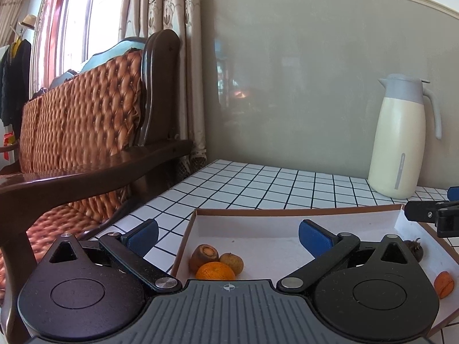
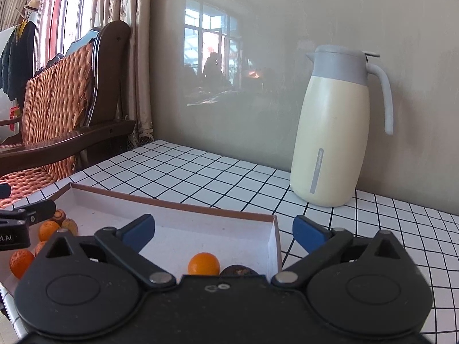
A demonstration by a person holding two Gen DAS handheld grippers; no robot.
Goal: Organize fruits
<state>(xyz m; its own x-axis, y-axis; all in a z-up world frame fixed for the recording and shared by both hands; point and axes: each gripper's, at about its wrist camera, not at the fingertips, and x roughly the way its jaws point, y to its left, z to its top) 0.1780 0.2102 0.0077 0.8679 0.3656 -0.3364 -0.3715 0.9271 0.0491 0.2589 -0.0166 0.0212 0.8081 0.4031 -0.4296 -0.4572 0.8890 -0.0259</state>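
A shallow white cardboard tray (image 1: 266,230) with a brown rim lies on the tiled table. In its left corner sit an orange (image 1: 215,271), a brown kiwi-like fruit (image 1: 204,255) and a small yellow-brown fruit (image 1: 231,262). My left gripper (image 1: 228,235) hovers open above them, with nothing between its blue pads. At the tray's (image 2: 172,204) right end lie another orange (image 2: 203,263) and a dark fruit (image 2: 239,271), below my open, empty right gripper (image 2: 224,232). Several more oranges (image 2: 21,262) show at the left of the right wrist view.
A cream thermos jug (image 2: 332,134) with a grey lid stands by the wall behind the tray's right end. A wooden sofa (image 1: 86,114) with orange cushions borders the table's left edge. The white tiled tabletop (image 1: 258,186) stretches beyond the tray. Each gripper shows at the edge of the other's view.
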